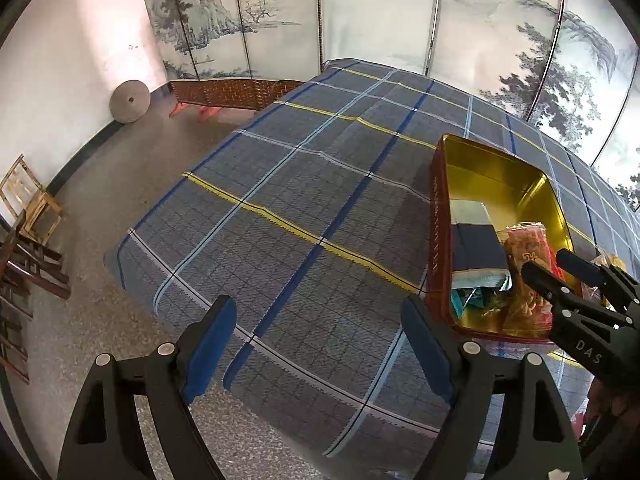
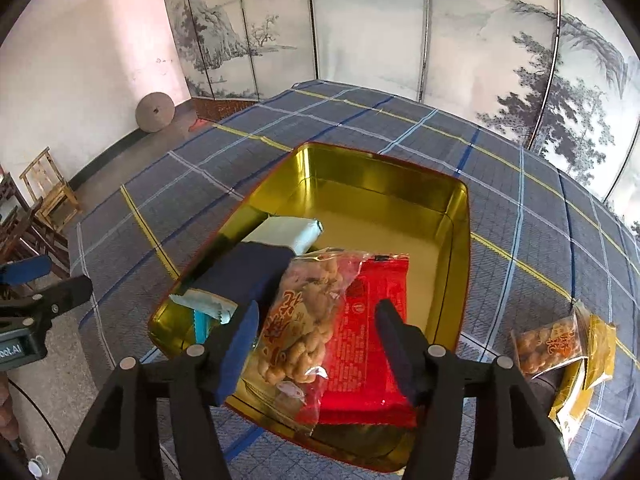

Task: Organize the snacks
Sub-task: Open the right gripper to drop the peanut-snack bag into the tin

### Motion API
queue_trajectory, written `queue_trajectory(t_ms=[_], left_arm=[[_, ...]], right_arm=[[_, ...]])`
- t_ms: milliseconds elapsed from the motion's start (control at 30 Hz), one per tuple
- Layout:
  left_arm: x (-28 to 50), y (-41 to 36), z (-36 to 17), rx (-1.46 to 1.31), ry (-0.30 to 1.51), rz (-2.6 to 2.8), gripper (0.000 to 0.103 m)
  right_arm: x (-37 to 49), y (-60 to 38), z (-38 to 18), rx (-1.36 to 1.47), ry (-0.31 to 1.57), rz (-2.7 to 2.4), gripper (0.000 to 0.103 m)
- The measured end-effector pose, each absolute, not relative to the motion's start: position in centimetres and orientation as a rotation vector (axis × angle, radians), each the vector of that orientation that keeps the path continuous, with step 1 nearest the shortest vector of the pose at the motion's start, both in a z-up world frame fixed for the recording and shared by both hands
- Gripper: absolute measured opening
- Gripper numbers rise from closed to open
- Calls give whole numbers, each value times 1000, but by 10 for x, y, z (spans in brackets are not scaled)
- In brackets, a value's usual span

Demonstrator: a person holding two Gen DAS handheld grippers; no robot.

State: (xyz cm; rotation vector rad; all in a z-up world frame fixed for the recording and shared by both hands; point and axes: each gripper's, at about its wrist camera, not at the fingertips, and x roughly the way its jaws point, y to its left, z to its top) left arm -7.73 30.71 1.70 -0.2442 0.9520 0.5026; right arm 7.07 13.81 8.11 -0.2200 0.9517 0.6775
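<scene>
A gold-lined tin with red outer walls (image 2: 460, 240) stands on the plaid tablecloth; in the left wrist view the tin (image 1: 436, 220) is at the right. Inside it lie a navy packet (image 2: 248, 272), a pale green packet (image 2: 284, 232) and a red-and-clear packet of fried twists (image 2: 360, 320). My right gripper (image 2: 318, 340) hangs over the tin's near end, open, with the twist packet lying between its fingers, resting in the tin. My left gripper (image 1: 320, 336) is open over bare cloth left of the tin, with nothing between its fingers.
A yellow packet of twists (image 2: 560, 344) lies on the cloth right of the tin. The table's near left edge drops to a speckled floor (image 1: 100, 240). Wooden chairs (image 1: 32, 208) stand far left, and a painted folding screen (image 1: 360, 20) stands behind the table.
</scene>
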Motion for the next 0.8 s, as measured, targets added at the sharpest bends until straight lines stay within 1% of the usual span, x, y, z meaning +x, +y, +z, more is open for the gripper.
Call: queue_trajectory(t_ms=[300, 700, 800], left_arm=[[-71, 291, 23, -230, 944, 482, 82], [-49, 256, 32, -173, 928, 406, 82], [-40, 247, 33, -157, 928, 392, 85]], right_arm=[[78, 100, 99, -147, 918, 630, 62], [141, -42, 81, -37, 969, 259, 63], [160, -75, 76, -7, 998, 166, 63]])
